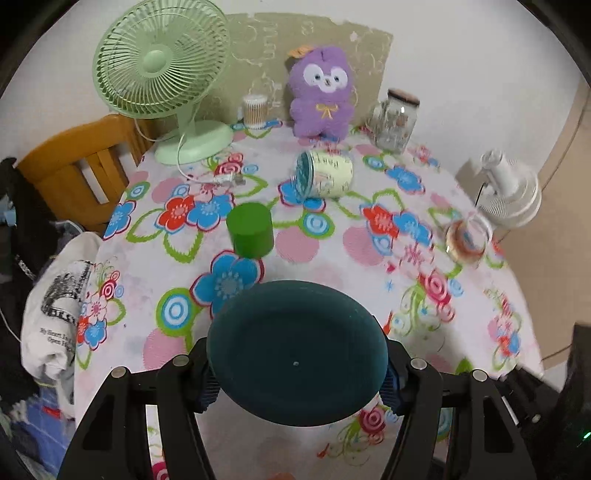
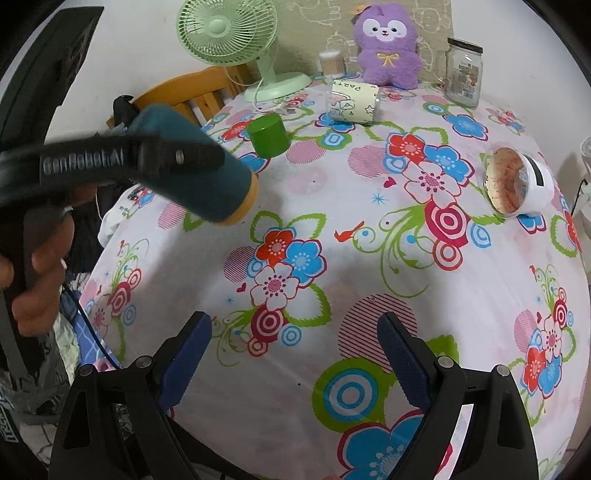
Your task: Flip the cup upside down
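Observation:
My left gripper (image 1: 297,373) is shut on a dark teal cup (image 1: 297,354); its round base faces the left wrist camera. In the right wrist view the same cup (image 2: 207,177) is held tilted above the table's left side, its orange rim pointing down to the right, with the left gripper's fingers (image 2: 162,158) clamped across it. My right gripper (image 2: 295,354) is open and empty, low over the near part of the flowered tablecloth (image 2: 332,258).
A green cylinder (image 2: 267,134) stands behind the cup. A pale printed cup (image 2: 354,101) lies on its side. A clear-lidded white tub (image 2: 517,181) lies at right. At the back stand a green fan (image 2: 229,29), a purple plush (image 2: 388,44) and a glass jar (image 2: 463,72). A wooden chair (image 1: 74,166) stands at left.

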A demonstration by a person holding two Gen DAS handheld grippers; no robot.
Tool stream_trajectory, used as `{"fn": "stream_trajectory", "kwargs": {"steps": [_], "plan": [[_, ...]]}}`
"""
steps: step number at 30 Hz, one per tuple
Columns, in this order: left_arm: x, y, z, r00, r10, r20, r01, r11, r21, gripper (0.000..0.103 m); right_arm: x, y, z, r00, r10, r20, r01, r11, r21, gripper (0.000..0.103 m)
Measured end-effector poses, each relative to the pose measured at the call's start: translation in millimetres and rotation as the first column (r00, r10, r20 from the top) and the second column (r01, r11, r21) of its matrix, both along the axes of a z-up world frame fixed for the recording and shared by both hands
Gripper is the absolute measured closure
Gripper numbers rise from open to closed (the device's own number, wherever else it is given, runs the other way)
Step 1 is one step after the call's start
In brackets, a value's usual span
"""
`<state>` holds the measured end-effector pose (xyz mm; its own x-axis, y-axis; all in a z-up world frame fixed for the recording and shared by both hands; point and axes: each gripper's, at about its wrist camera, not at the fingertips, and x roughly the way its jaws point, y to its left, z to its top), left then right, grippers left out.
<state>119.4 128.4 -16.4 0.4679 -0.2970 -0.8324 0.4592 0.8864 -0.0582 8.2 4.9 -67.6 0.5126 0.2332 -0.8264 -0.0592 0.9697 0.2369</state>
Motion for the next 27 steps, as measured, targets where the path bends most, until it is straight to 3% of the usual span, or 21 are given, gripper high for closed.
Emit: {"fn": "stream_trajectory", "kwargs": {"steps": [6, 8, 10, 27], "plan": [[-4, -10, -18, 1.0, -0.014, -0.009, 0.015, 0.997, 0.078, 0.032, -2, 0, -1, 1.0, 0.003, -0.002, -0.003, 1.0, -0.009, 0.01], [-4, -12, -20, 1.0, -0.017, -0.006, 0.018, 0.996, 0.091, 0.015, -3, 0, 0, 1.0, 0.004, 0.001, -0.003, 1.0, -0.01, 0.01], [-6, -14, -19, 1.0, -0.012, 0.012, 0.011, 0.995, 0.099, 0.01, -3, 0, 0, 1.0, 0.001, 0.002, -0.001, 1.0, -0.01, 0.01], [-10, -2, -11, 1.0, 0.013, 0.017, -0.014, 0.998, 0.06, 0.007, 3, 6, 8, 1.0, -0.001, 0.025, 0.002, 0.999, -0.034, 0.01]]}}
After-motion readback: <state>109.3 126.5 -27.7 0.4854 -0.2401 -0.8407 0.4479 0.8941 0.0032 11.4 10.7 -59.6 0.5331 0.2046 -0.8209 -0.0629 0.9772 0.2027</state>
